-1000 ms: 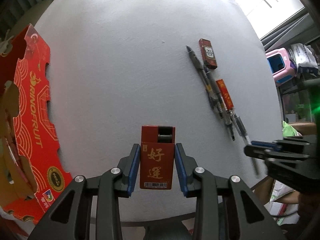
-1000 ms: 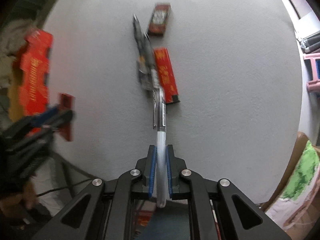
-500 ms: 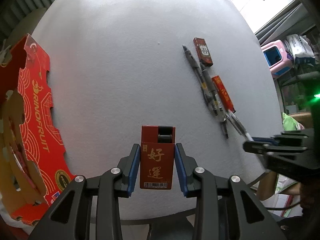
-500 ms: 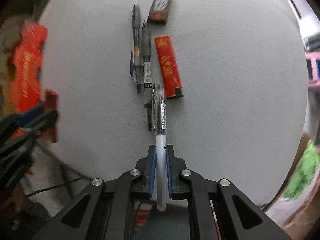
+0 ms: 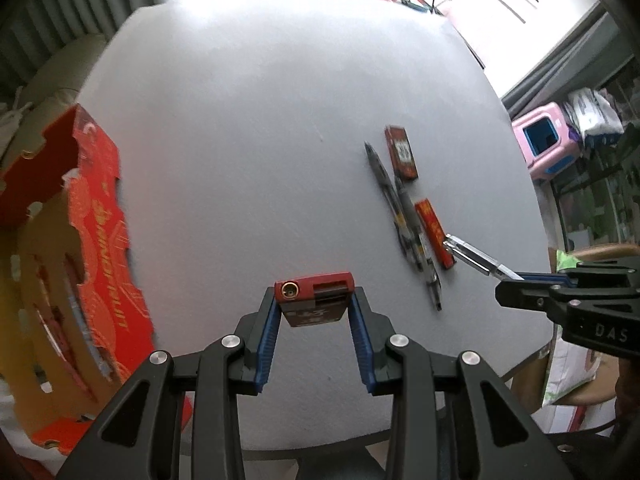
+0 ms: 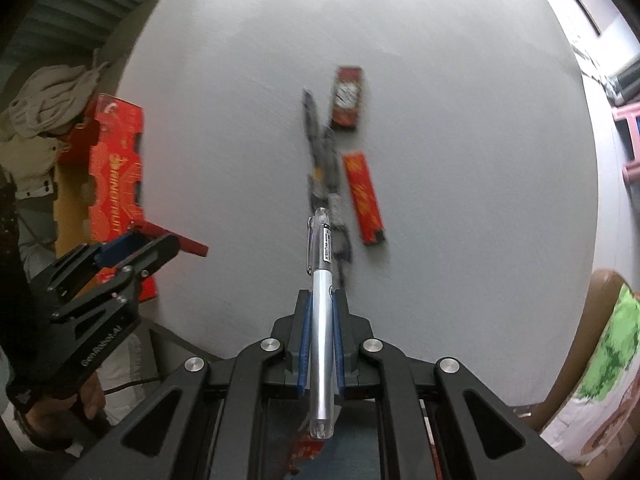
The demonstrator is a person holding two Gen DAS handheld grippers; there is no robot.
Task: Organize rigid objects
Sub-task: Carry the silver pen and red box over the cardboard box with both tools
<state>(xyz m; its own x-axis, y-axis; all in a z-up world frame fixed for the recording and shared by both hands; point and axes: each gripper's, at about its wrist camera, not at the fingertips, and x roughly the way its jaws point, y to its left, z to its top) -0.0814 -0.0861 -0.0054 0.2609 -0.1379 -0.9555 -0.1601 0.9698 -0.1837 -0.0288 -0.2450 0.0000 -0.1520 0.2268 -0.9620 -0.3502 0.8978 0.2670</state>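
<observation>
In the left wrist view my left gripper (image 5: 314, 305) is shut on a red lighter (image 5: 314, 300), which is tipped so that its metal top faces the camera, above the grey round table (image 5: 240, 152). My right gripper (image 6: 322, 304) is shut on a silver and clear pen (image 6: 320, 248) held off the table, its capped end pointing forward. On the table lie two dark pens (image 6: 320, 152) side by side, a short red lighter (image 6: 349, 98) and a longer red lighter (image 6: 365, 200) to their right. The right gripper (image 5: 520, 280) and its pen (image 5: 474, 257) also show at the left wrist view's right edge.
A red cardboard fruit box (image 5: 92, 220) stands at the table's left edge, with a pile of cloth (image 6: 52, 96) behind it. A pink plastic item (image 5: 546, 140) sits beyond the right edge. The table's near rim (image 5: 320, 444) runs under both grippers.
Both grippers have risen, so the table looks smaller. The pen came up off the table beside the row. The lighter tipped in the left jaws from face-on to top-on.
</observation>
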